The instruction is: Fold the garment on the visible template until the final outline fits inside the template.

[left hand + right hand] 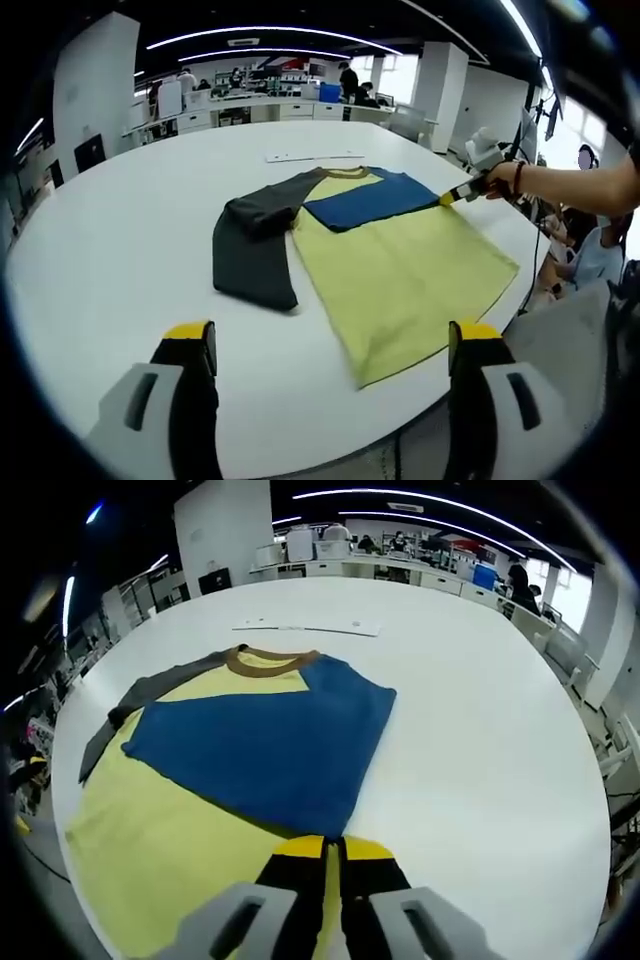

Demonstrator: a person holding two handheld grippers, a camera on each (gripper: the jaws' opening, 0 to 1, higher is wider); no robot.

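On the white table (120, 250), the right gripper (327, 846) pinches the shirt's (400, 265) blue sleeve (270, 745); the left gripper (335, 345) hangs open.

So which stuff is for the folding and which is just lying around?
For the job:
shirt
right gripper, shut on the shirt
left gripper, open
table

Just lying about:
white strip past the collar
desks behind

A large white table (120, 260) with a rounded edge carries a yellow T-shirt (400, 280) spread flat — blue sleeve (260, 745) folded across its chest, grey sleeve (255, 245) doubled over — and a thin white strip (305, 626) beyond the collar.
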